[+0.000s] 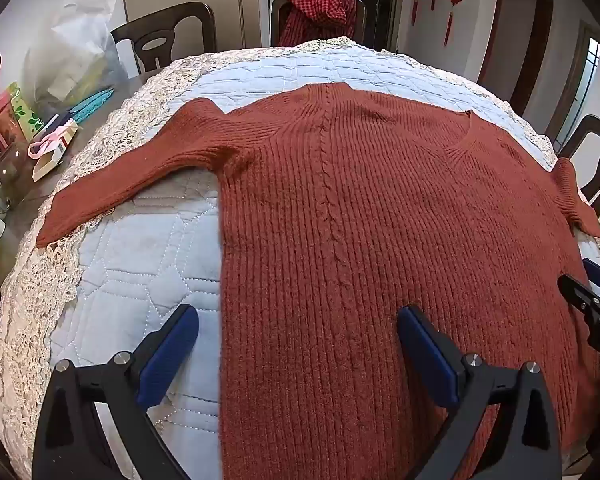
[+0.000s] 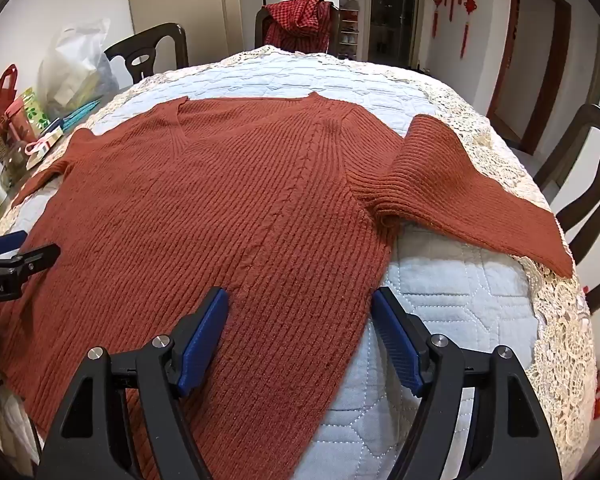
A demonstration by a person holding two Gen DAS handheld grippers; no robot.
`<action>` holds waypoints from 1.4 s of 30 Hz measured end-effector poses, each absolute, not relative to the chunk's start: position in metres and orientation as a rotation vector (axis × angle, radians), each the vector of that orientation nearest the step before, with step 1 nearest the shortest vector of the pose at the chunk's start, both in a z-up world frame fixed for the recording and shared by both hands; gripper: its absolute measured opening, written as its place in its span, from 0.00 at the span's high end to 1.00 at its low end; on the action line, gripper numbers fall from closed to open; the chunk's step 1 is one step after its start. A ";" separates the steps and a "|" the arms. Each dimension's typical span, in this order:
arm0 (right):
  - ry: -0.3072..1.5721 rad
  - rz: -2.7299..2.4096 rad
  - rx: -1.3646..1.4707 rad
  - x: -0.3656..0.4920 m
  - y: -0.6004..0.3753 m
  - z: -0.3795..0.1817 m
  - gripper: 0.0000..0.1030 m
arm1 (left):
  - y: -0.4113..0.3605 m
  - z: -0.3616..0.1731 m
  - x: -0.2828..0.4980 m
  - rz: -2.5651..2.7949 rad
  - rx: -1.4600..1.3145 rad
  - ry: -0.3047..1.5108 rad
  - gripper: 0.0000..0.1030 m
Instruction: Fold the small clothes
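Note:
A rust-red ribbed knit sweater [image 1: 360,216] lies spread flat on a quilted pale-blue table cover [image 1: 140,248], V-neck away from me, both sleeves stretched out sideways. My left gripper [image 1: 298,332] is open and empty, hovering over the sweater's lower left side edge. My right gripper [image 2: 300,316] is open and empty over the sweater [image 2: 220,208] at its lower right side edge. The right gripper's tip shows at the right edge of the left wrist view [image 1: 584,292], and the left gripper shows at the left edge of the right wrist view [image 2: 24,260].
The cover has a lace border [image 1: 32,300]. Bags, boxes, a jar and a plastic bag [image 1: 76,52] crowd the table's left end. Dark wooden chairs [image 2: 592,168] stand around the table; one at the far side holds a red checked cloth [image 1: 320,12].

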State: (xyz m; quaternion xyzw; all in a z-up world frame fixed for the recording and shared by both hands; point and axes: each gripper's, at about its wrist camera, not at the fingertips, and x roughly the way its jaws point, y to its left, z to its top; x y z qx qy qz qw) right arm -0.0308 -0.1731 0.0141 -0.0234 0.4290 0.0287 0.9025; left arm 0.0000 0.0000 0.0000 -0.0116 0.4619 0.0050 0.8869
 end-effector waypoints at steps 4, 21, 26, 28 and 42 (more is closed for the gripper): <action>0.888 0.061 -0.046 -0.031 -0.174 0.014 0.28 | 0.001 0.000 0.000 0.010 -0.024 0.962 0.01; 0.889 0.063 -0.040 -0.031 -0.174 0.012 0.27 | -0.002 0.001 0.000 0.016 -0.021 0.952 0.01; 0.889 0.064 -0.038 -0.032 -0.175 0.013 0.27 | -0.002 0.001 0.000 0.018 -0.020 0.951 0.01; 0.889 0.064 -0.037 -0.032 -0.175 0.013 0.27 | -0.002 0.001 0.000 0.019 -0.019 0.951 0.01; 0.888 0.065 -0.034 -0.032 -0.175 0.013 0.27 | -0.004 0.001 0.000 0.027 -0.020 0.945 0.01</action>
